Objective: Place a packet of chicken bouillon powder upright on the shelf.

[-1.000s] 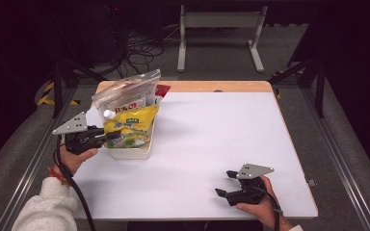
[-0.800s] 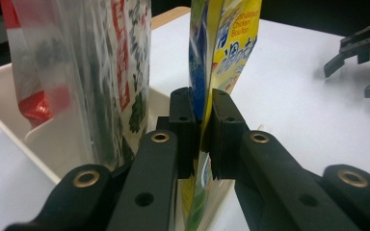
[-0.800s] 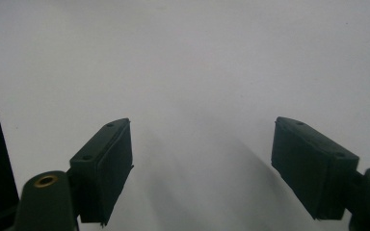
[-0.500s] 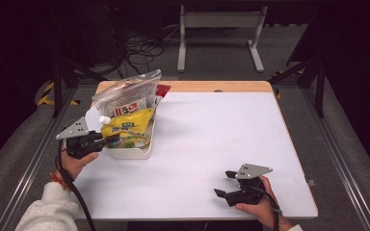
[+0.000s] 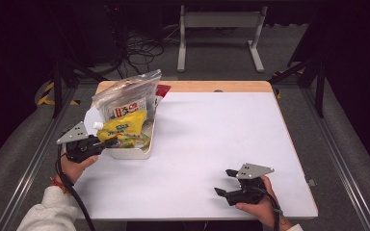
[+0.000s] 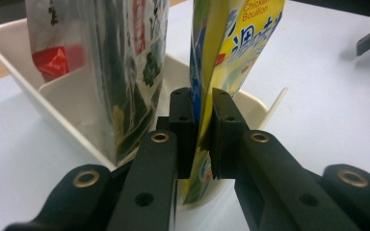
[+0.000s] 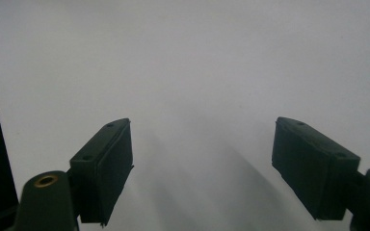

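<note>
A yellow bouillon pouch (image 5: 125, 130) with a white cap lies tilted over the near end of a white tray (image 5: 130, 154) at the table's left. My left gripper (image 5: 107, 142) is shut on the pouch's lower edge. In the left gripper view the pads (image 6: 224, 130) pinch the yellow pouch (image 6: 241, 38) just above the tray's rim (image 6: 53, 96). A clear bag of dark seaweed (image 6: 125, 57) stands beside it in the tray. My right gripper (image 5: 223, 181) rests low over the white table near the front right, open, with nothing between its pads (image 7: 106, 168).
The clear seaweed bag (image 5: 125, 98) stands in the tray's far part, with a red packet (image 5: 163, 90) behind it. A wooden strip (image 5: 221, 86) runs along the white table's far edge. Dark floor, cables and a metal stand lie beyond.
My left gripper has drawn slightly toward the near edge, and the pouch has shifted with it. The right gripper has kept still.
</note>
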### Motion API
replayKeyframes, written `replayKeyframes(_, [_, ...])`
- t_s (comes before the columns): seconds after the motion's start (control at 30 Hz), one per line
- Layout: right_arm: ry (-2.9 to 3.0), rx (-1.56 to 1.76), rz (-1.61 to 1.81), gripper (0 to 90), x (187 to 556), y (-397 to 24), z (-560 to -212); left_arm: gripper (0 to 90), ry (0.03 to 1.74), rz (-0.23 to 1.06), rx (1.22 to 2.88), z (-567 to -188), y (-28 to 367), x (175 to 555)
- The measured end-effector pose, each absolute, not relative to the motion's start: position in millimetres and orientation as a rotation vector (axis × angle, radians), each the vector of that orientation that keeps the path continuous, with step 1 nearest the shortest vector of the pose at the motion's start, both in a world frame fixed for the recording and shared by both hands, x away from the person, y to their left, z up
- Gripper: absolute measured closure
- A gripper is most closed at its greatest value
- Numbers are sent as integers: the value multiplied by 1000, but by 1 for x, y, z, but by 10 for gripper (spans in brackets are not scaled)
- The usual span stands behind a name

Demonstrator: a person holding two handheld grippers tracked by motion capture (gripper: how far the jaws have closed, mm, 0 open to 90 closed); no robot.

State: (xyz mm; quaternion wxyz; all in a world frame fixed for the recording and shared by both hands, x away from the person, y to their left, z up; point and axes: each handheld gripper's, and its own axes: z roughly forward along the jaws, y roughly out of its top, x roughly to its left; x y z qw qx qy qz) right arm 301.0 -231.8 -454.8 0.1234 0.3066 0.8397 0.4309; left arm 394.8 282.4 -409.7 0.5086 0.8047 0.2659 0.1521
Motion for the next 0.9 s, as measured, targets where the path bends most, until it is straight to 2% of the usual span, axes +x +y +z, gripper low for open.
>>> replayKeyframes(0.73, [2440, 855, 1219, 222, 299, -231, -452, 789, 685, 447, 1908, -413, 276, 385])
replayKeyframes(0.9, [2433, 853, 1222, 221, 299, -231, -451, 757, 700, 458, 1882, -411, 277, 382])
